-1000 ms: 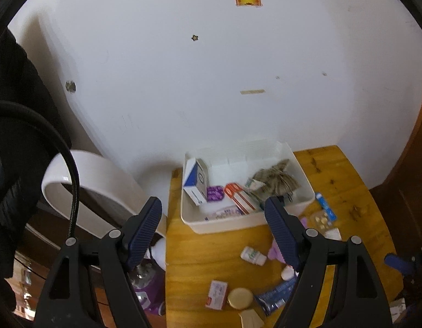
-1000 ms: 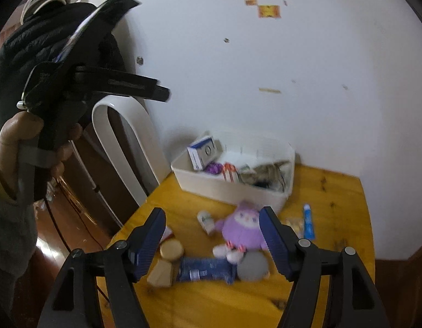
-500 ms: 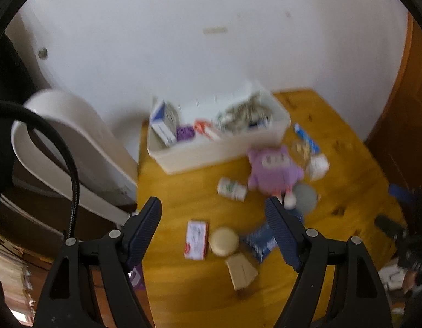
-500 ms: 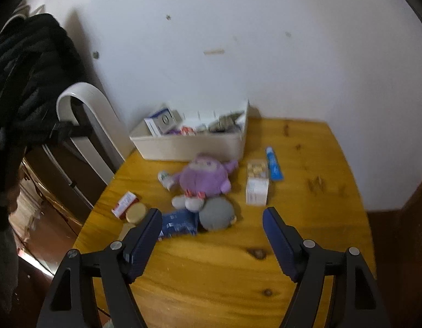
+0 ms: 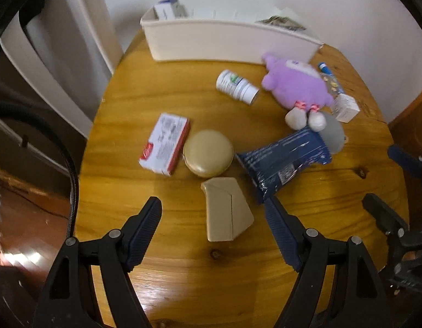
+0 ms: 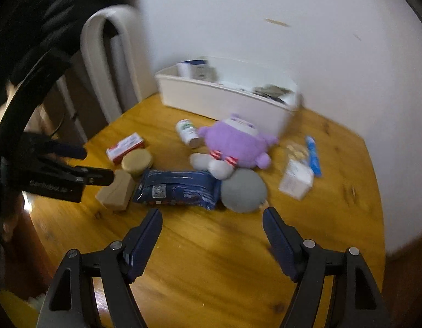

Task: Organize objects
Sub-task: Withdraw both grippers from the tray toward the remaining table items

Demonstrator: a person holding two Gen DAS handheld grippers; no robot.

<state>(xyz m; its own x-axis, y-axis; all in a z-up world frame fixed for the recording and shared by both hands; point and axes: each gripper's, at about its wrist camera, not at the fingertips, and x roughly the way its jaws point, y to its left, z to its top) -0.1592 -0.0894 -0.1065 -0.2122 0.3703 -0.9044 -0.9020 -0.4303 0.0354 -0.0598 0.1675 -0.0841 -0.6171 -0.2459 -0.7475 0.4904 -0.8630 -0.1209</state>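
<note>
Scattered clutter on the wooden worktop (image 5: 145, 82): purple plush (image 5: 297, 83), navy packet (image 5: 284, 161), beige wedge box (image 5: 227, 213), round tin (image 5: 208, 153), all before the white bin (image 5: 227, 43). Left tool (image 5: 213, 229) gapes empty over the wedge; right tool (image 6: 212, 236) wide, empty. Both have dropped closer than a second ago.

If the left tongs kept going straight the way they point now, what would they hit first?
Most likely the tan wedge, lying between and just ahead of the open left tongs; depth is uncertain, so bare table beside it could come first.
</note>
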